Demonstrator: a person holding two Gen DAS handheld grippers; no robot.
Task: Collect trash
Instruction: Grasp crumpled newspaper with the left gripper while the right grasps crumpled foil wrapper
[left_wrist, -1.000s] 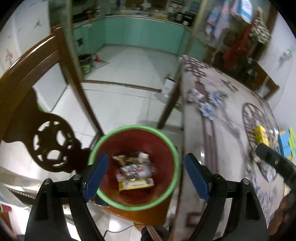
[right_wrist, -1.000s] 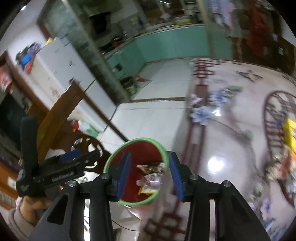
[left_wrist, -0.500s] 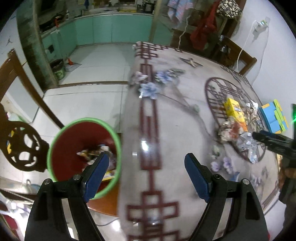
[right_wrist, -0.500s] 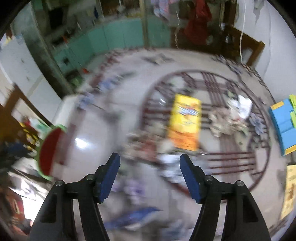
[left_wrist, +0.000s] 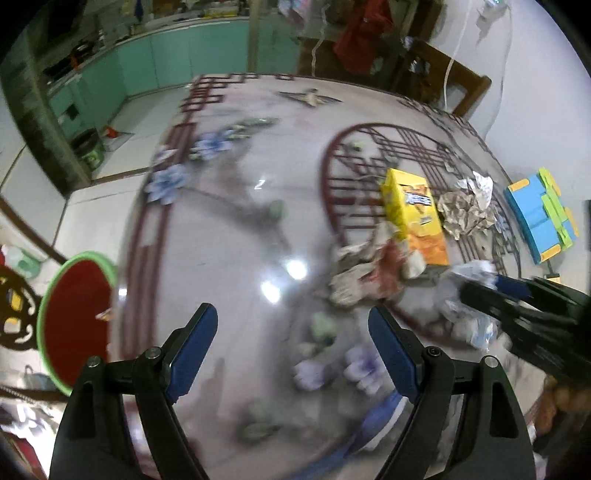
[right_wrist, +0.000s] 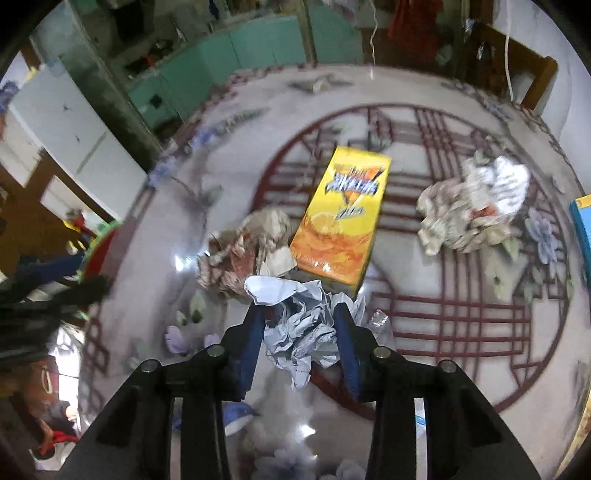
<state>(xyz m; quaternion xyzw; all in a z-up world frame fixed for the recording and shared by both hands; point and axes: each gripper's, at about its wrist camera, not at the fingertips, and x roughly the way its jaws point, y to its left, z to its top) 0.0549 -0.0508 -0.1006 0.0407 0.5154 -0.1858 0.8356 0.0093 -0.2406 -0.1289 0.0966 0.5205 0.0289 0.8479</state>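
Note:
My right gripper (right_wrist: 300, 328) is shut on a crumpled white paper ball (right_wrist: 303, 325) on the round patterned table (right_wrist: 443, 314). A yellow juice carton (right_wrist: 341, 218) lies flat just beyond it, with a brownish crumpled wrapper (right_wrist: 243, 251) to its left and another crumpled paper wad (right_wrist: 472, 210) to its right. My left gripper (left_wrist: 291, 343) is open and empty above the table's near side. The red bin with a green rim (left_wrist: 74, 317) stands off the table's left edge. The right gripper also shows in the left wrist view (left_wrist: 480, 288), on the paper.
A blue and green toy block (left_wrist: 539, 218) sits at the table's right edge. Wooden chairs stand behind the table (right_wrist: 517, 66) and by the bin (left_wrist: 14, 314). Green kitchen cabinets (left_wrist: 184, 55) line the back.
My left gripper swung right from over the bin to over the table. My right gripper moved to the trash pile, opened, then closed on the white paper ball.

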